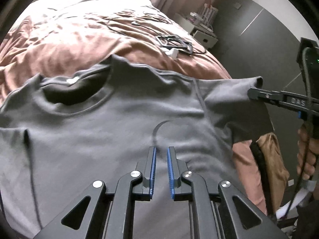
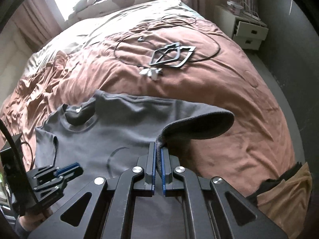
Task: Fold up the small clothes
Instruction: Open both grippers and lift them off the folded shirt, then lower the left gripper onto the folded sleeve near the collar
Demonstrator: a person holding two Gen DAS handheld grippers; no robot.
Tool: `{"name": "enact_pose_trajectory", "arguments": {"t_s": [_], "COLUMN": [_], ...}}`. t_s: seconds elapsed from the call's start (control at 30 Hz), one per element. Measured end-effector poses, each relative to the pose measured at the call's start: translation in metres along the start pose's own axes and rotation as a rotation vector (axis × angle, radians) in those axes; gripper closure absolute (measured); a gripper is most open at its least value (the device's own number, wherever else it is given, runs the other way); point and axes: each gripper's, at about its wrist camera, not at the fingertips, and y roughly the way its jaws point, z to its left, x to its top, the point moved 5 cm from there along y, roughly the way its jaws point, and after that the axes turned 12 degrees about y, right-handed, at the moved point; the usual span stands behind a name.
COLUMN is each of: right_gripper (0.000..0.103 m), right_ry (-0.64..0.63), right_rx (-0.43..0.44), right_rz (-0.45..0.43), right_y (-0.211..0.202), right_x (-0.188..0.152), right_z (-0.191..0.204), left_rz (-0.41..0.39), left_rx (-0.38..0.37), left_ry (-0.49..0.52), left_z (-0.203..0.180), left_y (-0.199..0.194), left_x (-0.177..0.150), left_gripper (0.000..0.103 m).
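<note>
Gripping grey sleeve, right gripper [image 2: 158, 155] holds fold of t-shirt [image 2: 111, 127] pinched tight between blue pads, sleeve edge curling up past fingertips. Left gripper [image 1: 161, 152] hovers over shirt chest, jaws slightly parted, no cloth between pads. Shirt spreads ahead of both finger pairs on pink bedspread [image 2: 229, 91], neckline [image 1: 75, 93] beyond left fingertips. Further ahead: black cable [image 2: 127, 39], grey frame [image 2: 171, 56], small white object [image 2: 151, 72]; nightstand [image 2: 249, 31] beside bed. Nothing blocks fingers. Shirt plain grey, rumpled, faint curved mark on chest.
</note>
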Motion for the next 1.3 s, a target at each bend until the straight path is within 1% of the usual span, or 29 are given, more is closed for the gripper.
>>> {"name": "enact_pose_trajectory", "arguments": {"t_s": [0.07,0.17,0.3,0.37,0.43,0.5,0.53,0.57,0.6,0.63,0.67,0.73,0.8,0.83,0.97,1.07,1.1,1.13,1.17,1.23,1.27,1.3], "right_gripper": [0.102,0.102,0.102,0.102,0.101,0.099,0.091,0.066,0.048,0.022,0.021,0.022,0.022,0.022,0.022,0.023,0.026,0.038,0.047,0.050,0.050,0.050], "right_ry": [-0.003,-0.023,-0.041,-0.039,-0.064,-0.073,-0.083,-0.101,-0.112,-0.116,-0.120,-0.122,-0.104,-0.092,0.016,0.075,0.104,0.137,0.174,0.225,0.237,0.244], "right_rx": [-0.006,-0.014,-0.017,0.012,0.039,0.119,0.151,0.183,0.202,0.212,0.212,0.203,0.186,0.176,0.144,0.122,0.126,0.134,0.150,0.177,0.166,0.128], "right_rz": [0.015,0.030,0.039,0.050,0.085,0.120,0.118,0.105,0.096,0.084,0.066,0.063,0.052,0.048,0.033,0.009,0.006,0.013,0.026,0.018,0.003,-0.014], "right_y": [0.006,0.011,0.013,0.016,0.022,0.025,0.022,0.018,0.014,0.011,0.008,0.007,0.009,0.009,0.011,0.012,0.016,0.019,0.023,0.024,0.025,0.024], "right_x": [-0.006,-0.012,-0.018,-0.023,-0.029,-0.035,-0.036,-0.038,-0.038,-0.039,-0.039,-0.040,-0.038,-0.040,-0.045,-0.056,-0.060,-0.065,-0.071,-0.080,-0.084,-0.088], "right_z": [0.007,0.019,0.037,0.046,0.061,0.076,0.082,0.088,0.089,0.088,0.083,0.072,0.053,0.047,0.004,-0.027,-0.037,-0.046,-0.056,-0.069,-0.075,-0.080], "left_rz": [-0.002,0.001,0.013,0.022,0.024,0.030,0.033,0.036,0.037,0.037,0.035,0.016,-0.003,-0.008,-0.006,-0.009,-0.009,-0.010,-0.013,-0.022,-0.023,-0.024], "left_rx": [0.018,0.033,0.070,0.080,0.085,0.090,0.094,0.097,0.096,0.096,0.097,0.098,0.103,0.101,0.108,0.112,0.110,0.111,0.113,0.113,0.112,0.112], "left_ry": [-0.001,-0.049,-0.113,-0.119,-0.122,-0.120,-0.118,-0.114,-0.113,-0.112,-0.112,-0.108,-0.101,-0.096,-0.064,-0.041,-0.034,-0.028,-0.021,-0.003,0.005,0.014], "left_z": [0.009,0.027,0.050,0.056,0.060,0.063,0.063,0.063,0.063,0.062,0.061,0.058,0.054,0.051,0.037,0.025,0.020,0.016,0.012,0.003,-0.001,-0.006], "left_y": [-0.009,-0.020,-0.035,-0.038,-0.040,-0.041,-0.040,-0.040,-0.039,-0.039,-0.038,-0.038,-0.037,-0.036,-0.025,-0.016,-0.013,-0.010,-0.008,-0.002,0.001,0.005], "left_x": [-0.006,-0.017,-0.037,-0.044,-0.051,-0.054,-0.054,-0.055,-0.055,-0.055,-0.054,-0.051,-0.047,-0.045,-0.037,-0.029,-0.026,-0.023,-0.020,-0.014,-0.012,-0.009], "left_gripper": [0.091,0.091,0.091,0.091,0.091,0.091,0.091,0.091,0.090,0.088,0.085,0.065,0.055,0.052,0.052,0.052,0.052,0.052,0.052,0.052,0.052,0.052]}}
